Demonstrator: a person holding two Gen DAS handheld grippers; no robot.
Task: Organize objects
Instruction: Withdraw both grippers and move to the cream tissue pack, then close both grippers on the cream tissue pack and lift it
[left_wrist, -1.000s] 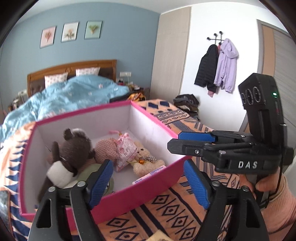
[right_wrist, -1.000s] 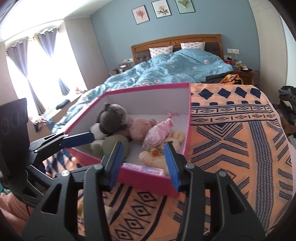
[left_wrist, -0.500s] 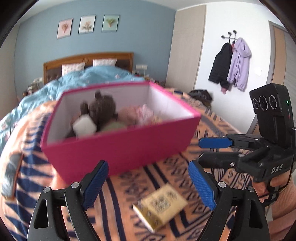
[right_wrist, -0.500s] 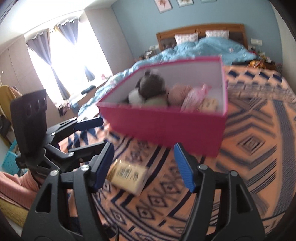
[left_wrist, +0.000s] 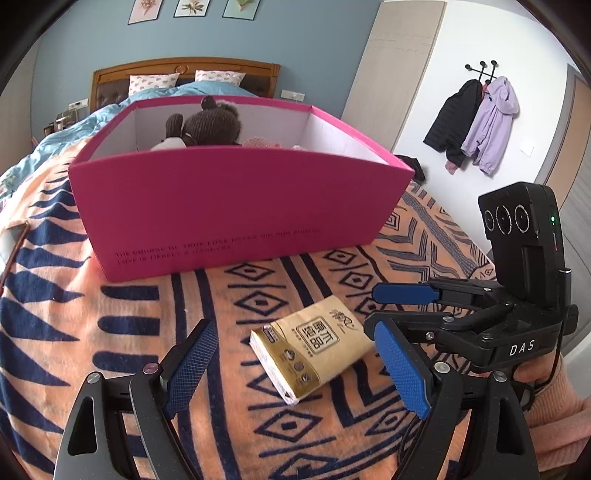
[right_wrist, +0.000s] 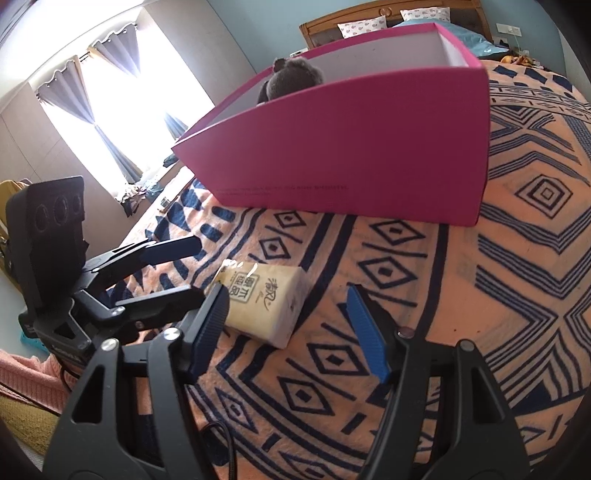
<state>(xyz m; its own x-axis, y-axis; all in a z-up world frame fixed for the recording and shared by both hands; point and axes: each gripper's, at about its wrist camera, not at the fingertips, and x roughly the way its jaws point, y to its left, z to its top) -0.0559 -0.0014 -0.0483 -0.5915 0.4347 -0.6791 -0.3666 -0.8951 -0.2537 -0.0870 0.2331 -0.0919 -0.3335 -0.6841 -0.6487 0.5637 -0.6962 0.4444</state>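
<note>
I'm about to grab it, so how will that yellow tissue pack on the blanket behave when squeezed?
The tissue pack looks soft, so it will probably dent. Its glossy wrap may slip. Lying flat on the blanket, it shouldn't roll.

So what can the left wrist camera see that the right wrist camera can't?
Only the left wrist view shows the jackets hanging on the wall, the pictures above the bed, and the right gripper from the side.

Only the right wrist view shows the bright window with curtains, and the left gripper from the side.

Both show the pink box, the brown teddy peeking out, the tissue pack and the patterned blanket. Neither gripper holds anything.
</note>
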